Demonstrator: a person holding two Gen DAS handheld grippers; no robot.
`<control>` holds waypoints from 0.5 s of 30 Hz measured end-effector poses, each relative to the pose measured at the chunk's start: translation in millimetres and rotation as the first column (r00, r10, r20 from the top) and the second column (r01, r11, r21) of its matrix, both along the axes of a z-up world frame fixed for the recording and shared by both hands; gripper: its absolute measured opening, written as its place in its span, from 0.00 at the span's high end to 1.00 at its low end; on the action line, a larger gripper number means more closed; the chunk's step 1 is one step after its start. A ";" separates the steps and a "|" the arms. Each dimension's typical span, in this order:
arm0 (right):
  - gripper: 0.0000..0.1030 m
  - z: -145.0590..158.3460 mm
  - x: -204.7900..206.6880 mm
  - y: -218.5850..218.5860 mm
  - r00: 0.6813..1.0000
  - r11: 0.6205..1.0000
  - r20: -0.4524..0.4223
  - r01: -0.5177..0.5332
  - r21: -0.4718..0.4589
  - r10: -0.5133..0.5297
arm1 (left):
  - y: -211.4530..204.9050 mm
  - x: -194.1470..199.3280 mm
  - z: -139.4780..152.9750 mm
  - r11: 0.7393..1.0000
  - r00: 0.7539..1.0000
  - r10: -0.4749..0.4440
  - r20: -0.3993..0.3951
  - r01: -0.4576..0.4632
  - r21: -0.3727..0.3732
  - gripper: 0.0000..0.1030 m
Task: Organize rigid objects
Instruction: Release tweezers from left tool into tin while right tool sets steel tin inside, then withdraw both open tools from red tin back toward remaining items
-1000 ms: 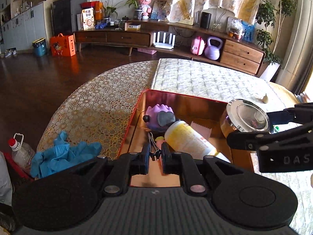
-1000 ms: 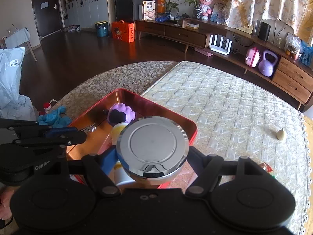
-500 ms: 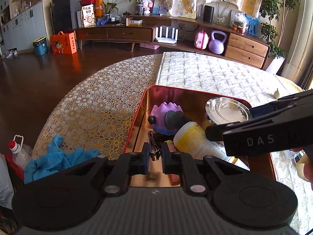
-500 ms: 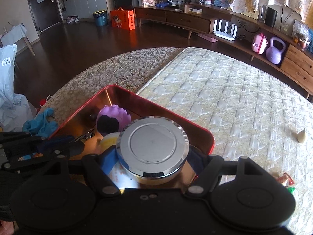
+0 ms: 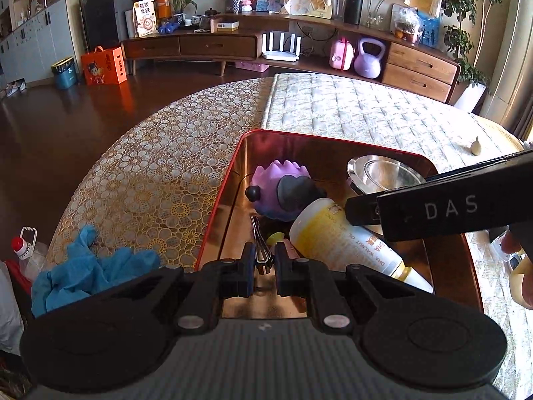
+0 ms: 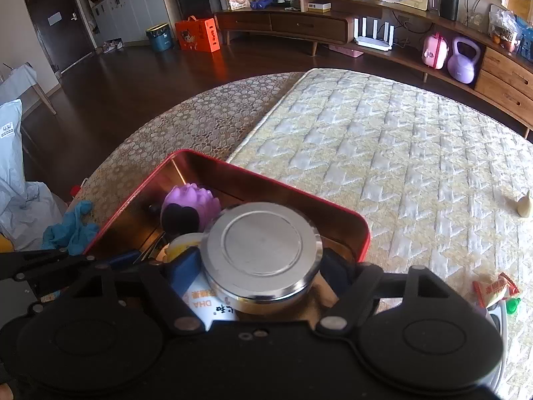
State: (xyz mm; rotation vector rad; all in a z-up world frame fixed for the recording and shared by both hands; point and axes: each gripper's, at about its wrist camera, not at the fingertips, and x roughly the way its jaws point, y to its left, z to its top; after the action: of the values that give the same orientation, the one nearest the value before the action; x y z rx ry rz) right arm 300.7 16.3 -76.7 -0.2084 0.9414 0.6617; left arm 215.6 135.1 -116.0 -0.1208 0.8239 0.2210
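A red metal tray with a copper inside lies on the table; it also shows in the right wrist view. In it lie a purple lotus-shaped toy, a white and yellow bottle on its side and a metal clip. My left gripper is shut on the metal clip at the tray's near edge. My right gripper is shut on a silver-lidded tin and holds it low inside the tray, beside the bottle; the tin also shows in the left wrist view.
A blue glove lies on the lace tablecloth left of the tray. A small beige object and a snack wrapper lie on the quilted cloth at the right. A plastic bottle stands off the table's left edge.
My right gripper has lowered the silver-lidded tin down into the tray and moved it forward. My left gripper has stayed shut on the clip.
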 end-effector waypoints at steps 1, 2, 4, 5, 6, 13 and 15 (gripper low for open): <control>0.22 0.6 -0.5 0.4 1.000 1.000 0.004 -0.001 -0.001 0.001 | -0.9 0.6 -0.2 1.000 1.000 -0.001 -0.003 0.001 0.005 0.89; 0.21 1.3 -0.7 0.8 1.000 1.000 0.006 -0.002 -0.002 0.002 | -1.2 1.2 -0.4 1.000 1.000 -0.002 -0.005 0.002 0.010 0.89; 0.21 2.8 -2.6 -0.4 1.000 1.000 0.015 -0.003 -0.003 0.003 | -1.1 2.1 -0.6 1.000 1.000 -0.005 -0.009 0.005 0.014 0.89; 0.21 4.1 -4.0 -1.7 1.000 1.000 0.021 -0.004 -0.002 0.004 | -1.3 2.4 -0.5 1.000 1.000 -0.006 -0.013 0.007 0.015 0.89; 0.21 5.8 -4.7 -2.3 1.000 1.000 0.027 -0.006 0.002 0.006 | -1.5 2.7 -0.4 1.000 1.000 -0.009 -0.018 0.009 0.016 0.89; 0.21 25.2 -16.6 -23.9 1.000 0.998 0.031 0.000 0.069 -0.002 | 0.0 3.1 0.7 1.000 0.999 -0.003 -0.041 0.003 0.001 0.89; 0.21 31.1 -22.2 -31.3 1.000 0.996 0.027 0.000 0.095 -0.003 | -0.1 2.2 1.0 1.000 0.999 0.000 -0.046 0.000 -0.005 0.88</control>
State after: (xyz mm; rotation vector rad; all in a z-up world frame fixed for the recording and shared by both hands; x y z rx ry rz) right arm 278.5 -15.0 -45.7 -0.1322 0.8822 0.6986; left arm 217.8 135.0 -114.9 -0.1213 0.8701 0.2224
